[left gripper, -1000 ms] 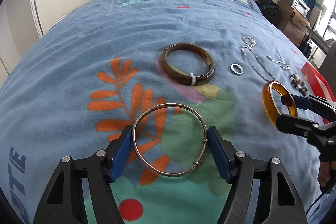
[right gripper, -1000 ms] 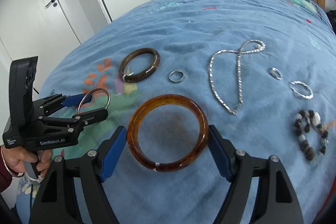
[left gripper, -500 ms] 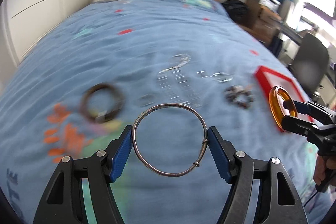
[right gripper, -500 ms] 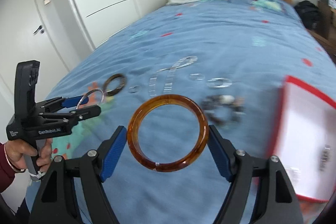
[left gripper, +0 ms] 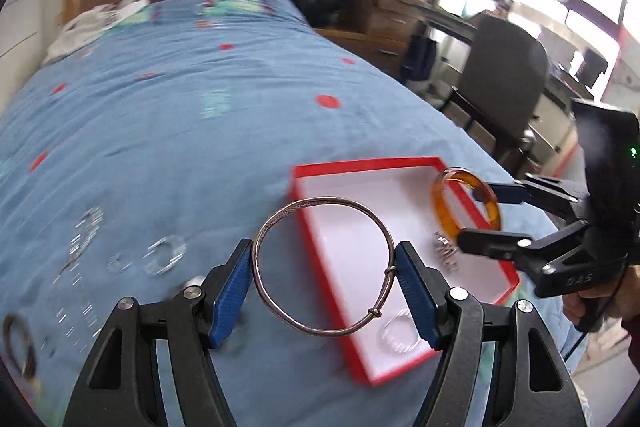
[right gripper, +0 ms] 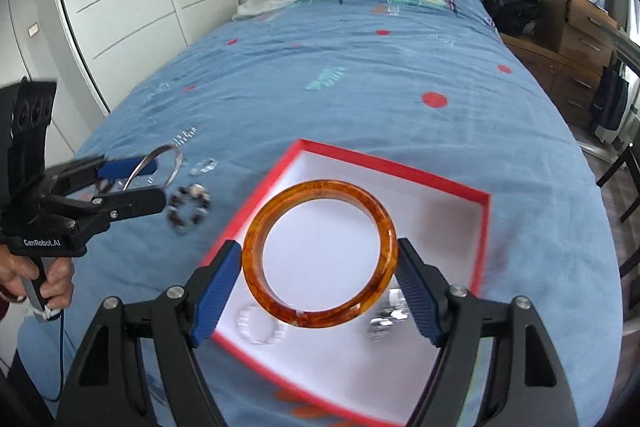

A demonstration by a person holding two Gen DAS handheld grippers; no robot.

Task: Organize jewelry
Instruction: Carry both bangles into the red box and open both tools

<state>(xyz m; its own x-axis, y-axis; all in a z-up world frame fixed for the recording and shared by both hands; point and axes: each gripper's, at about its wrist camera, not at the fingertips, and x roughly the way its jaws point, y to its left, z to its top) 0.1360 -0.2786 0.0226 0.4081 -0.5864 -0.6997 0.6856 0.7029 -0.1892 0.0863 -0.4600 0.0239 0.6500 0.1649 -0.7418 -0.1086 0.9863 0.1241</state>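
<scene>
Amber resin, glossy and mottled, forms the thick round bangle (right gripper: 320, 254) that your right gripper (right gripper: 320, 287) clamps between its ribbed blue pads (right gripper: 218, 291), jaws spread to the bangle's full width. It hangs above the shallow red-rimmed box with a white floor (right gripper: 486, 227), which lies on the blue patterned bedspread (right gripper: 340, 75). Inside the box rest a clear ridged ring (right gripper: 260, 325) and a blurred silvery piece (right gripper: 386, 317). Your left gripper (left gripper: 324, 283) is likewise wide apart, pinching a thin silver wire bangle (left gripper: 324, 265) with small wrapped knots, held over the box's near-left edge. A dark beaded bracelet (right gripper: 188, 207) and blurred silver chains (left gripper: 80, 239) lie on the bedspread left of the box. Your hand (right gripper: 44, 281) grips the left tool's handle from below.
</scene>
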